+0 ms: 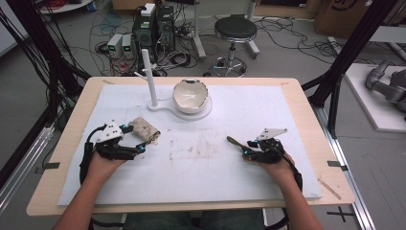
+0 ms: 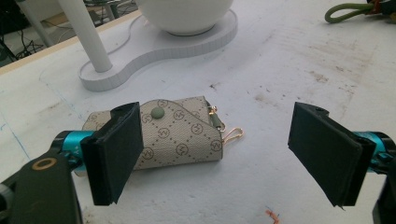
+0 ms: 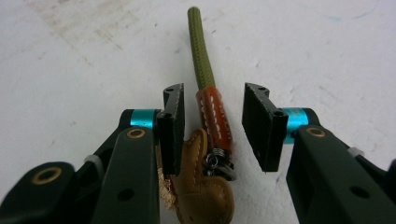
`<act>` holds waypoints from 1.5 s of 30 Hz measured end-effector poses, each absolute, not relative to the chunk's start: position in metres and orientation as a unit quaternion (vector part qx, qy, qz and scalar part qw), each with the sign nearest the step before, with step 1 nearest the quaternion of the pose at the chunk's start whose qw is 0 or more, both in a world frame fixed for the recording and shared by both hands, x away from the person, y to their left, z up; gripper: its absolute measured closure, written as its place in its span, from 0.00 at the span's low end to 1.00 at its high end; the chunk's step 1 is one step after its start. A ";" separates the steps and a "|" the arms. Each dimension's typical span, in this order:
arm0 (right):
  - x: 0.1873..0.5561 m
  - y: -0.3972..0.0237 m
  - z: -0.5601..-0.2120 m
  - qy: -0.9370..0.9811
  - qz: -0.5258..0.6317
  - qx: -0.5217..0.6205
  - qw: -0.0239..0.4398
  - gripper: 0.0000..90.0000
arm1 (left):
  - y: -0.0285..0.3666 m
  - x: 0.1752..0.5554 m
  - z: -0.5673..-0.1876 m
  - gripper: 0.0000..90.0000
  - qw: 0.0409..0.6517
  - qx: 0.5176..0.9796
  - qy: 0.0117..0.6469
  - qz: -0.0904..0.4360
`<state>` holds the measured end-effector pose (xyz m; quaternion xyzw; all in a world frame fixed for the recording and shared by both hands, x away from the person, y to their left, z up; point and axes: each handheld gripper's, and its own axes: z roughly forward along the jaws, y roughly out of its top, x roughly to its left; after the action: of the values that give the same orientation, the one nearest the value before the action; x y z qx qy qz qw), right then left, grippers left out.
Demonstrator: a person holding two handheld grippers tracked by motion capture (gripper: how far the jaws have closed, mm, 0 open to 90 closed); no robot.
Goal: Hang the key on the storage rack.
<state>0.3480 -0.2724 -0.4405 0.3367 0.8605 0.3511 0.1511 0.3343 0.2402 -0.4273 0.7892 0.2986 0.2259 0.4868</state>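
Nearest my right gripper (image 3: 212,126), whose narrow jaws flank the key strap (image 3: 212,109) untouched, I judge I should close squarely on its orange sleeve, while my left gripper (image 2: 224,154) gapes wide around the pouch (image 2: 175,135) lying near the stand (image 2: 154,56).

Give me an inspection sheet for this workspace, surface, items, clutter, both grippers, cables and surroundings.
Surface: white stained sheet on a light wooden table.
Job's things: beige patterned snap-flap key pouch; olive cord keychain with brown leather tag; white stand with post and bowl.
Clutter: nothing seen on the sheet.
Grippers: left gripper open, pouch beside one jaw; right gripper open astride the keychain.
Cables: black leads trail from the grippers.
Surroundings: black round stool, computer towers, floor wiring.
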 end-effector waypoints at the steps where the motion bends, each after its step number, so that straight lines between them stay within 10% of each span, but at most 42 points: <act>1: 0.349 -0.271 -0.442 0.866 0.342 0.335 0.141 0.77 | 0.240 0.334 -0.427 0.20 0.486 0.790 0.298 0.226; 45: 0.402 -0.184 -0.328 0.838 0.469 0.232 0.157 0.87 | 0.249 0.326 -0.420 0.20 0.495 0.778 0.301 0.245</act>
<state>0.4018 -0.1842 -0.3284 0.2318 0.8378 0.4687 0.1569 0.3261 0.2489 -0.4197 0.7778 0.3008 0.2449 0.4945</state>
